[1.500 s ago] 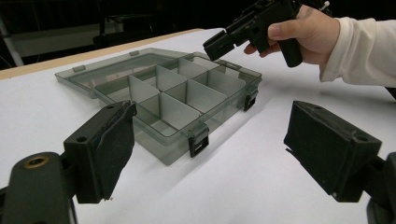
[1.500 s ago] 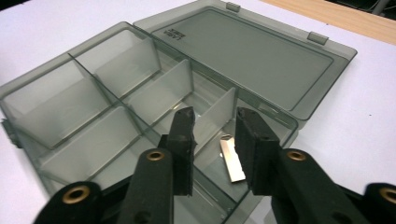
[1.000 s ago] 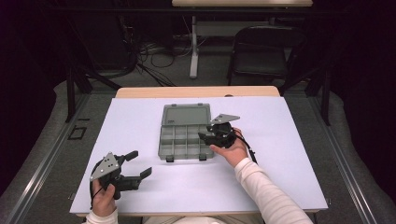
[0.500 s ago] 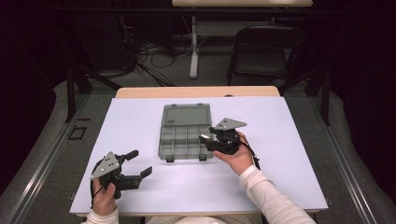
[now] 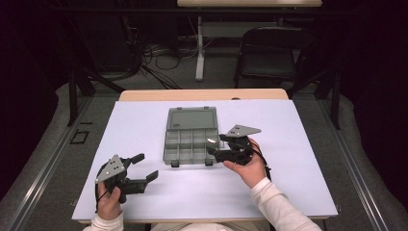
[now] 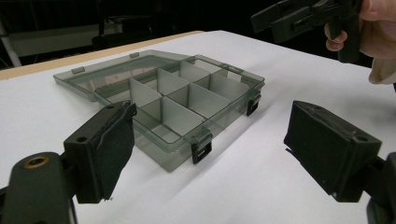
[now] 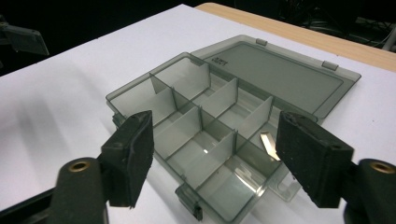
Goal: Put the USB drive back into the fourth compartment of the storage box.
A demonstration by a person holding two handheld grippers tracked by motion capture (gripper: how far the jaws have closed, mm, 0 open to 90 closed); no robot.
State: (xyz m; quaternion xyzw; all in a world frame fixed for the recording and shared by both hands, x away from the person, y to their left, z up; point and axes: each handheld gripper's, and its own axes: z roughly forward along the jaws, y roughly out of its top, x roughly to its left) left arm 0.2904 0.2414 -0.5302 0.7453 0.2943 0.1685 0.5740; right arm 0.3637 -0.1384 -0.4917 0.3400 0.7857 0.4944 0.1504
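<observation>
1. Jaws of right gripper [image 5: 215, 147] just been opening, nothing btwn them; left gripper [image 5: 144, 167] jaws apart too, empty.
2. Organizer box [image 5: 191, 139] on worktop [image 5: 298, 144], just ahead of right jaws, lid open flat.
3. Prob. light, stiff, slick plastic w/ thin dividers; grip outer wall by front latches [image 7: 188, 199].

- The left black two-jaw gripper [image 5: 144, 167], held in the left hand [image 5: 109, 201], rests near the smoky-grey clear plastic compartment box [image 5: 191, 137], jaws wide apart.
- The right black two-jaw gripper [image 5: 215, 145] hovers at the box's near right corner; its jaws have just been opening, nothing between them.
</observation>
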